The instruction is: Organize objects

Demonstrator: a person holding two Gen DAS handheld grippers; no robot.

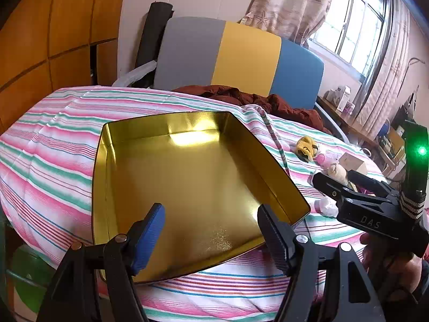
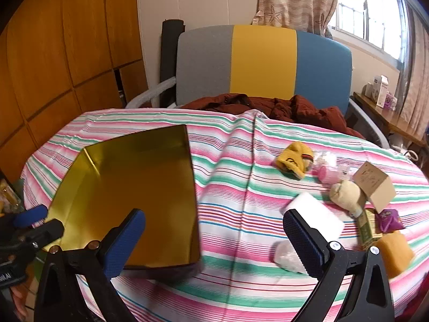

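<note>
My left gripper (image 1: 211,224) hangs with jaws apart and nothing between them, right above the near end of the gold tin (image 1: 187,177). My right gripper (image 2: 214,230) is spread wide too, empty; the tin lies left of it, and the white block (image 2: 313,212) and small clutter lie right.

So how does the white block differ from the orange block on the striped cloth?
The white block is pale and lies nearer the gold tin; the orange block lies further right, by the cloth's edge. The white block is partly hidden behind a finger of the right claw; the orange block shows more fully. Both lie loose on the striped cloth, outside the tin, ungripped.
</note>
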